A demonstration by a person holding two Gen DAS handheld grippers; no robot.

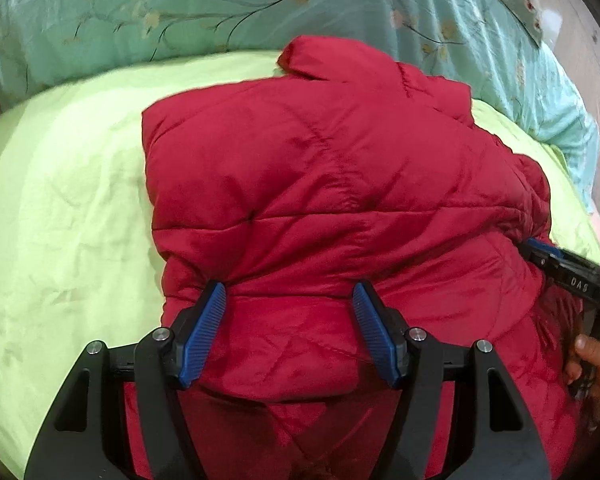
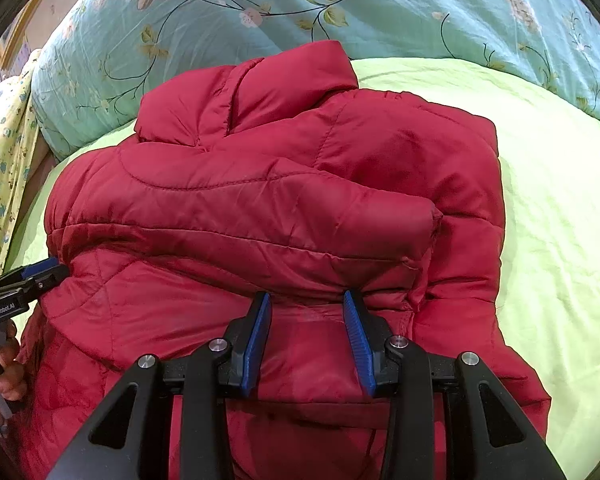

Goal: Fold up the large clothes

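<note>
Left wrist view: your left gripper [image 1: 290, 292] and right gripper [image 2: 306, 300] both straddle jacket [image 1: 320, 184] folds, tongs spread, on the green sheet [image 1: 60, 208].

light: soft, even | shadows: faint | edges: fisheye-bent, dark corners | focus: slightly soft

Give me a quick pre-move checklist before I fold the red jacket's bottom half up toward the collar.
1. Left gripper placed at the red jacket hem: ok, jaws open with fabric between them.
2. Right gripper placed likewise: ok, open, fabric between.
3. Fabric actually clamped: not ok, both open.
4. Sleeves folded across the jacket's body: ok.
5. Collar lying flat: not ok, it stands up.
6. Green sheet smooth underneath: cannot tell, jacket hides it.
</note>
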